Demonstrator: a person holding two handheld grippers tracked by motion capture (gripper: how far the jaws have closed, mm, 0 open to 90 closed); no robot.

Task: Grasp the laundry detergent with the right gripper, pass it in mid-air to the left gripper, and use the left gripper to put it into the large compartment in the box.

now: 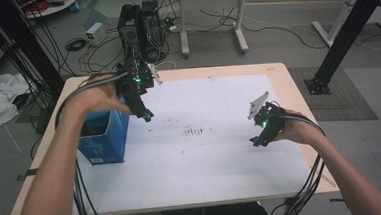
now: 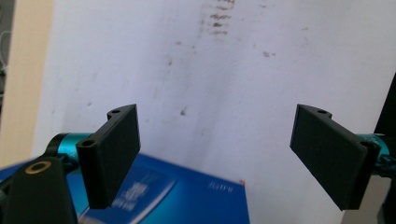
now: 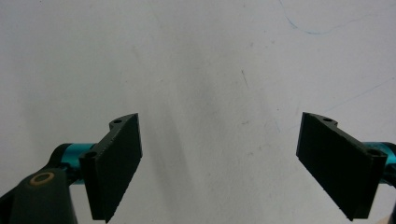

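- Left gripper (image 1: 148, 116) jaws spread wide, nothing between them, hovering beside the open blue cardboard box (image 1: 103, 138) at the table's left edge.
- In the left gripper view the box's blue top (image 2: 187, 196) sits just below the pads, cut off by the frame; its print is blurred.
- Right gripper (image 1: 257, 142) jaws also wide, empty, over the stained white paper sheet (image 1: 206, 156).
- Box contents dark, unreadable.

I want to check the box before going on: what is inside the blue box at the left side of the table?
The blue box is open on top, but its inside looks dark. The person's left forearm covers part of the opening, so any contents cannot be told.
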